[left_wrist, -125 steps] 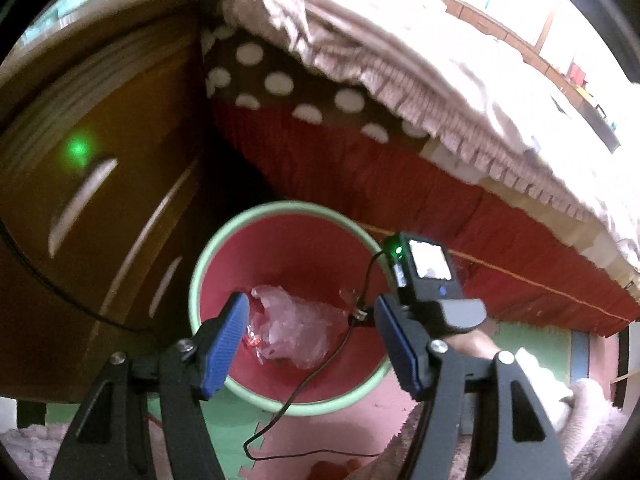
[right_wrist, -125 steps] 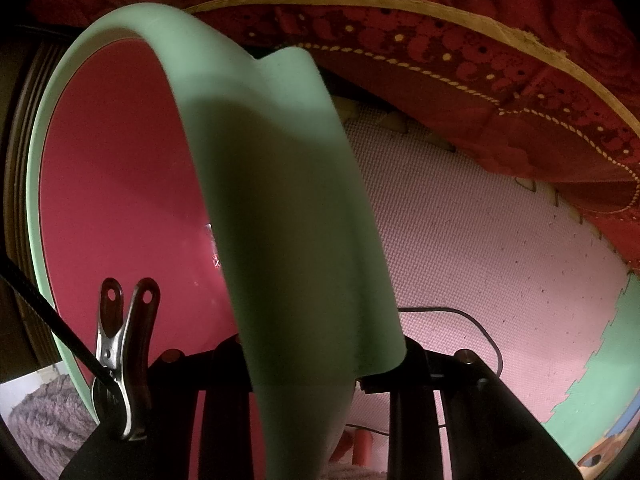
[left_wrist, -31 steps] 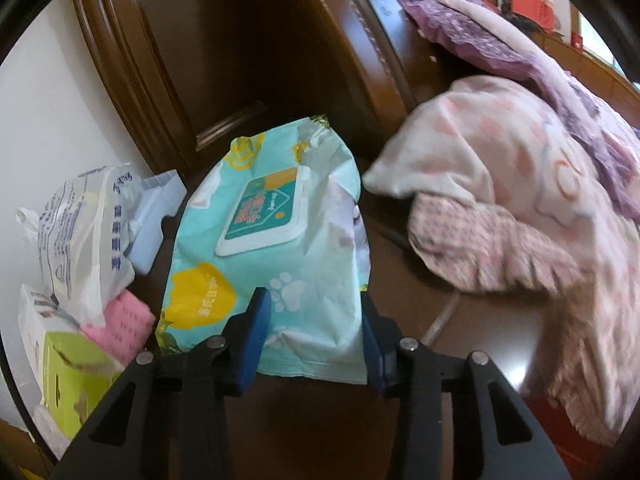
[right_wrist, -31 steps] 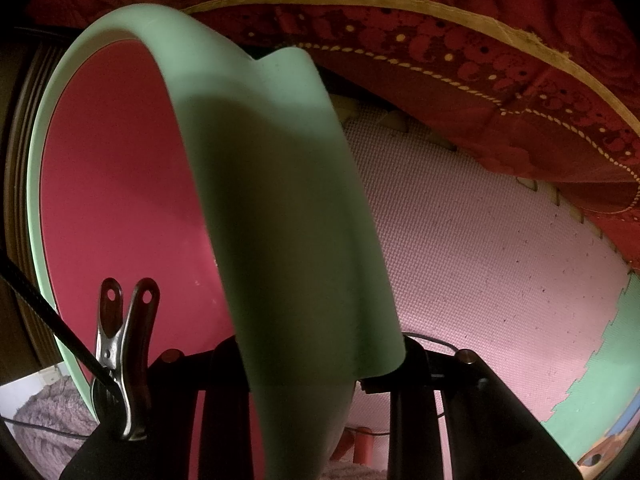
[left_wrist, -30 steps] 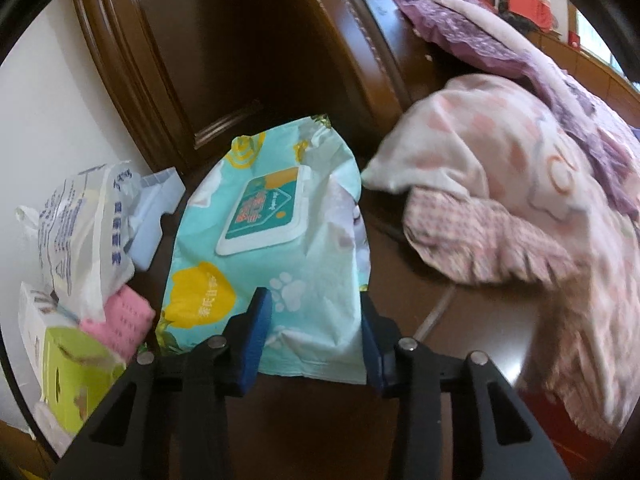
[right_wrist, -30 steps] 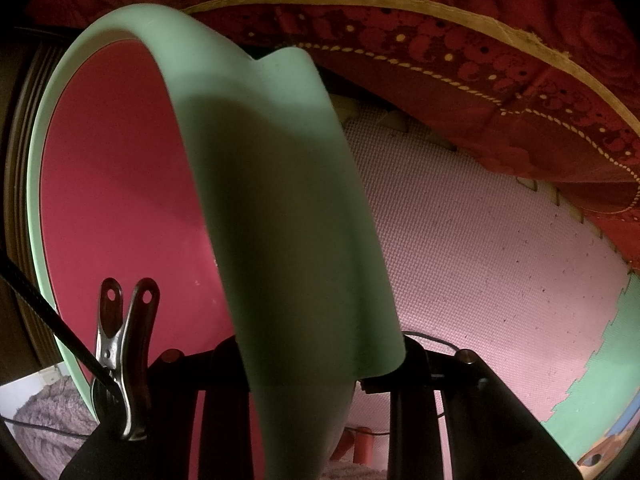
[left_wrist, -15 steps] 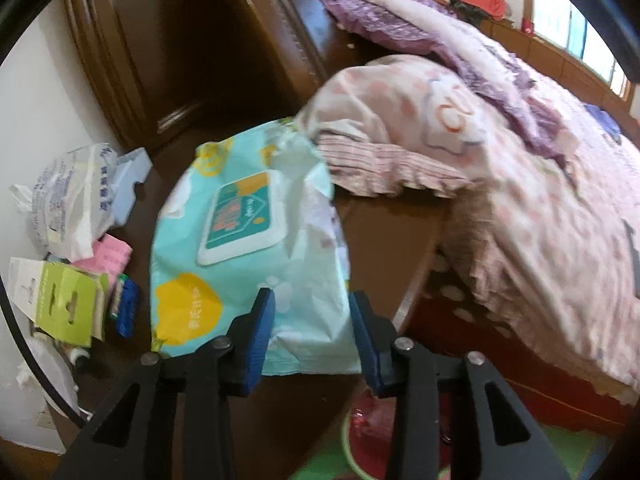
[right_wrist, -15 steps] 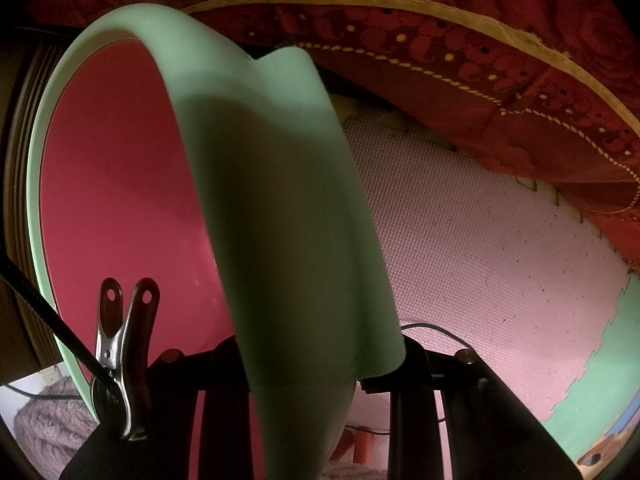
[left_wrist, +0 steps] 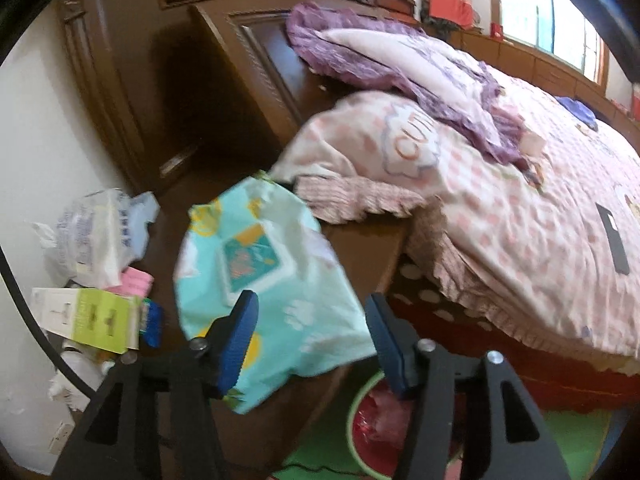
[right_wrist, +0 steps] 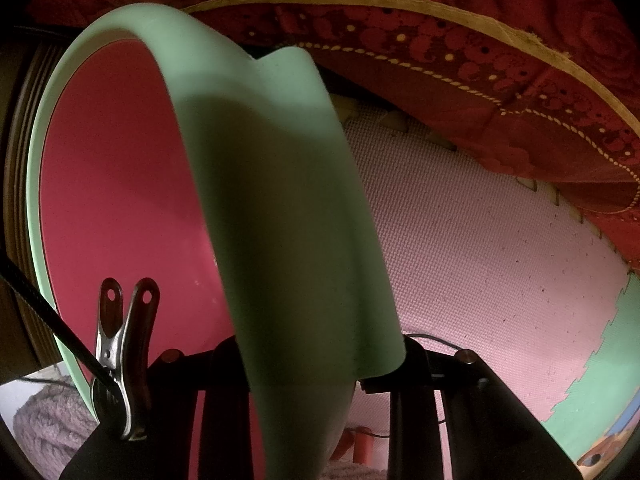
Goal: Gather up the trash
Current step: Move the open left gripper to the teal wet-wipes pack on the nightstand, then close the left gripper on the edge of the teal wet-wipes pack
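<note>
Below your left tongs (left_wrist: pixel 310 340) the wipes pack (left_wrist: pixel 256 280) fills most of the gap between the blue pads, and it hangs over the edge of the dark wooden tabletop (left_wrist: pixel 360 240). To the left, the white plastic bag (left_wrist: pixel 96 236) and the green-and-white box (left_wrist: pixel 92 318) crowd the tabletop against the wall. To the right, the pink pillow (left_wrist: pixel 380 148) spills onto the tabletop. The open way is downward, between the tabletop's side and the bed (left_wrist: pixel 540 240), where the bin (left_wrist: pixel 356 408) stands. At your right tongs (right_wrist: pixel 316 364), the bin's green wall blocks the middle; the pink floor mat (right_wrist: pixel 480 260) lies bare to the right.
</note>
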`<state>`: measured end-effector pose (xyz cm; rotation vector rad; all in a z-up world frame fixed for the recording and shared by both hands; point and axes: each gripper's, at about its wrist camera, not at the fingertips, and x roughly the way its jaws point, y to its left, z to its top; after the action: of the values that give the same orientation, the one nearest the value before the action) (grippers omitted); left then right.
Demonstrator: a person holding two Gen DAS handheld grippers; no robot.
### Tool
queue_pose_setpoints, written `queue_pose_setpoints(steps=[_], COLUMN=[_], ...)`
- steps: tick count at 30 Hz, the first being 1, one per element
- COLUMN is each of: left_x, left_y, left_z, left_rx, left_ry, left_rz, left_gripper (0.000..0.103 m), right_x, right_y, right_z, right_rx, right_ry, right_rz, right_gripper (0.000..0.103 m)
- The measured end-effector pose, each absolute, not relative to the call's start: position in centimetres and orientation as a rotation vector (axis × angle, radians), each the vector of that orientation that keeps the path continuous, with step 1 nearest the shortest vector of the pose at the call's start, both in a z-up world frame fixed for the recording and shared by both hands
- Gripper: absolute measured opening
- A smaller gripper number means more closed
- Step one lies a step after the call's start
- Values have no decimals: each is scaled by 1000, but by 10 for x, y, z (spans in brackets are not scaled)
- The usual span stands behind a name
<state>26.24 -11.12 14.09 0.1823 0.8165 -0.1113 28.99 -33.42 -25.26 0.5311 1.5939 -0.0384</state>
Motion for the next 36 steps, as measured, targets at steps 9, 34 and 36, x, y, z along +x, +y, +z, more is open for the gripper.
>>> queue_pose_setpoints(steps=[9, 34, 36], left_x=[302, 309, 310], left_y=[-60, -48, -53], left_z=[127, 99, 98], left_rx=[51, -191, -188], left_ry=[883, 953, 941], left_rz=[52, 0, 0], left_gripper=[65, 86, 87], right_x=[290, 290, 290], right_y=[-334, -334, -334], right_z=[-253, -253, -253], right_rx=[530, 530, 530], right_ry=[1594, 1594, 1594], right_rz=[-38, -38, -38], right_gripper=[27, 27, 27])
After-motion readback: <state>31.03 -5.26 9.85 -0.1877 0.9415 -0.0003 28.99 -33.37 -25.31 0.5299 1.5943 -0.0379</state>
